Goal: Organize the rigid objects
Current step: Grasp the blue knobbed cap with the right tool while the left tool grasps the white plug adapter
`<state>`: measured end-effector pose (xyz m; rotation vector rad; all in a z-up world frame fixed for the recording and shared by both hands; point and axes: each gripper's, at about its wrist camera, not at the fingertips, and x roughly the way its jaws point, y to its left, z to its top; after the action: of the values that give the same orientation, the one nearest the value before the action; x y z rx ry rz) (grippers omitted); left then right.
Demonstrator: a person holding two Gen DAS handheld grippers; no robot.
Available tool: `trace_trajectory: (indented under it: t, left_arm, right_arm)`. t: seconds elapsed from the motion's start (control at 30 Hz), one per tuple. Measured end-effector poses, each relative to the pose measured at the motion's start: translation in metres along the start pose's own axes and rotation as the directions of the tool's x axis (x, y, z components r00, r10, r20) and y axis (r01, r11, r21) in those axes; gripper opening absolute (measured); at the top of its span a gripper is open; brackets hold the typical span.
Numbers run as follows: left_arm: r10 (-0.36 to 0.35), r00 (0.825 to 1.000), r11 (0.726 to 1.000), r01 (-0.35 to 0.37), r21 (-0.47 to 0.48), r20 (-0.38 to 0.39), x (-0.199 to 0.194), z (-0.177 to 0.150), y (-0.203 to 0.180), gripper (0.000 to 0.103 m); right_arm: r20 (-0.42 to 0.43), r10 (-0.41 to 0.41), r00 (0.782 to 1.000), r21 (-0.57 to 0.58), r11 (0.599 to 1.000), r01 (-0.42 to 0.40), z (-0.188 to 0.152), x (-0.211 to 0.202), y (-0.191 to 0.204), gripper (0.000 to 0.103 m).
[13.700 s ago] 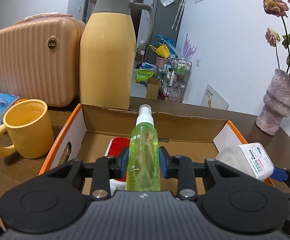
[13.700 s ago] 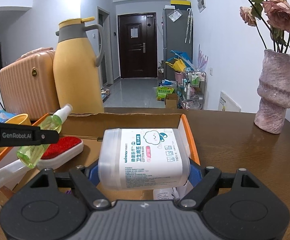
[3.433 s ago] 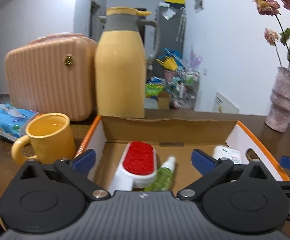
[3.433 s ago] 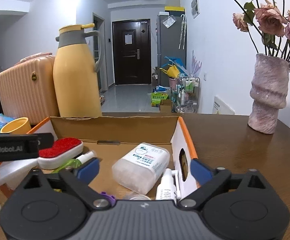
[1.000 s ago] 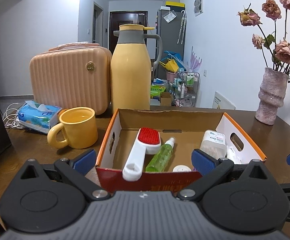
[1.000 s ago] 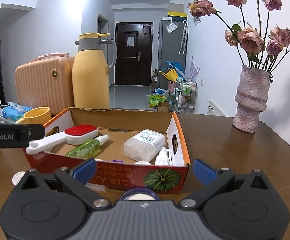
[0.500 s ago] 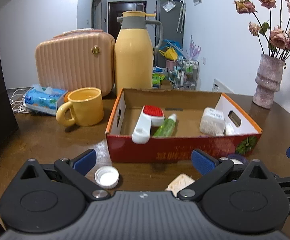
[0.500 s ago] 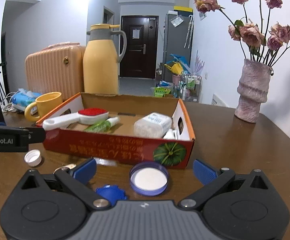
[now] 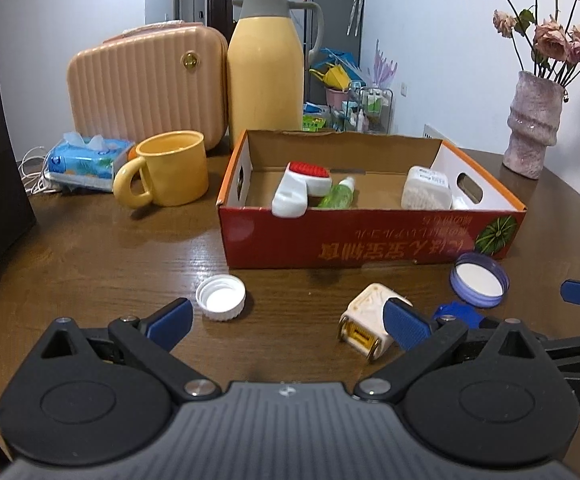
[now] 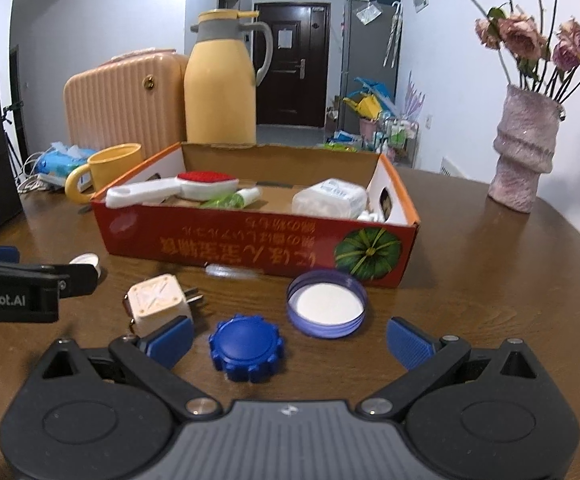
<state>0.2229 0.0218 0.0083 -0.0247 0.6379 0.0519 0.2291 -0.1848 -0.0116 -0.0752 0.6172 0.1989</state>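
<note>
On the dark wooden bench we count three loose caps: one white cap, one solid blue cap and one purple-rimmed lid, plus one cream plug adapter. One red cardboard box holds one lint brush, one green spray bottle and one white tub. Our left claw and right claw both gape wide, empty. Behind stand one suitcase, one yellow mug, one thermos and one vase.

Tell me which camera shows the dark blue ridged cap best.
The right wrist view: the dark blue ridged cap lies whole, in front of the hand-held gripper. In the left wrist view only a sliver shows behind a finger.
</note>
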Motion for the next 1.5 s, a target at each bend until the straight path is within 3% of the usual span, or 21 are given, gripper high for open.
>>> trace_trajectory:
  t: [0.6,0.8,1.1,1.5]
  left_arm:
    - [0.006,0.999,1.0,-0.007,-0.029,-0.031,0.006,-0.006,0.019,0.103]
    - [0.01,1.0,0.999,-0.011,-0.038,-0.029,0.009,-0.005,0.02,0.103]
    - [0.012,0.999,0.999,-0.014,-0.046,-0.03,0.014,-0.003,0.021,0.103]
    - [0.009,0.999,0.999,-0.01,-0.036,-0.031,0.019,-0.001,0.013,0.103]
  right_arm:
    - [-0.079,0.056,0.995,-0.005,0.998,-0.057,-0.002,0.038,0.013,0.076]
    - [-0.095,0.061,0.994,-0.009,0.998,-0.062,-0.001,0.046,0.014,0.074]
    - [-0.112,0.085,0.99,-0.011,0.996,-0.086,-0.003,0.055,0.015,0.053]
    - [-0.067,0.095,0.993,-0.002,0.995,-0.095,-0.004,0.05,0.011,0.053]
